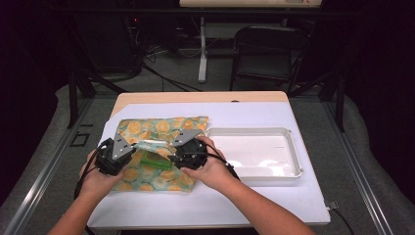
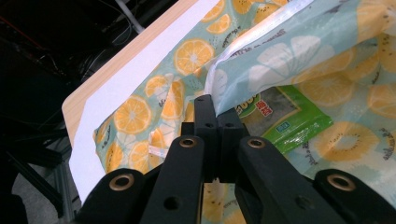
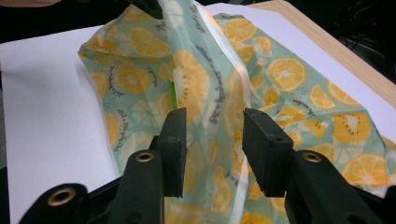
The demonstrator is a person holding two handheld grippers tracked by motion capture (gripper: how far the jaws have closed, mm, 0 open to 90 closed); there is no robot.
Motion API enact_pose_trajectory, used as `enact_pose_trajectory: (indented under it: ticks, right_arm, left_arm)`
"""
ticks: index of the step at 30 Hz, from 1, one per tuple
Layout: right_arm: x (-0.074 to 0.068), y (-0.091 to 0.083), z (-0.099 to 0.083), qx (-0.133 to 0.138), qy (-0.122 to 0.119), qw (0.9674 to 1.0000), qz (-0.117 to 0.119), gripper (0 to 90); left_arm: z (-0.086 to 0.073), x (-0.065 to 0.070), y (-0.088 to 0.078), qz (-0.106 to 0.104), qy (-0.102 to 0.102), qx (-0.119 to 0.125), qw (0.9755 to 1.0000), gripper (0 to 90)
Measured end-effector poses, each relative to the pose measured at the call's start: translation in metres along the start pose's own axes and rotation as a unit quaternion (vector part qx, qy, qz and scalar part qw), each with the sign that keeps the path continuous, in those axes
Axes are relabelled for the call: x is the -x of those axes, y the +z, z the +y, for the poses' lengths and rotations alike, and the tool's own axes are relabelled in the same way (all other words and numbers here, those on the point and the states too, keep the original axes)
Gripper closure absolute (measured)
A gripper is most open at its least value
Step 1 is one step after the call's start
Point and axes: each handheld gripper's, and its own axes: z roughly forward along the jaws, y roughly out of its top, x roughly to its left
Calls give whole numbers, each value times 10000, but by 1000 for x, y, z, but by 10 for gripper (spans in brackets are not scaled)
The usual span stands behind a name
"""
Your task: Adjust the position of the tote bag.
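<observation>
A thin sheet printed with orange and kiwi slices (image 1: 156, 128) lies on the white table cover, left of centre. One edge of it is lifted into a ridge between the two grippers. My left gripper (image 2: 217, 109) is shut on that raised edge (image 2: 299, 56). A green packet (image 2: 285, 116) lies on the sheet beneath the raised part, and it also shows in the high view (image 1: 155, 160). My right gripper (image 3: 215, 130) is open, with the raised fold (image 3: 205, 88) hanging between its jaws, which are not pressing on it. From above, the left gripper (image 1: 128, 147) and right gripper (image 1: 172, 148) face each other.
A shallow white tray (image 1: 247, 130) sits to the right of the sheet, touching the right hand's side. The wooden table edge (image 1: 200, 96) runs along the far side. Beyond the table are a dark chair (image 1: 269, 49) and a floor with cables.
</observation>
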Motion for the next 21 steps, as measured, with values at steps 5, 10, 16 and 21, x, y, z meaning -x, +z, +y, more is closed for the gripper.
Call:
enact_pose_trajectory:
  ticks: [5,10,16,21]
  right_arm:
    - [-2,4,7,-27,-190,9998,-40,604]
    - [-7,10,14,-62,-345,9994,-54,601]
    - [-7,23,20,-178,-454,9985,-259,652]
    - [-3,27,21,-334,-498,9976,-344,814]
  left_arm:
    - [7,-6,6,-109,-80,-72,9999,900]
    - [12,-10,10,-197,-158,-103,9996,900]
    - [15,-15,11,-251,-266,-102,9993,900]
    - [17,-19,12,-293,-388,-65,9988,900]
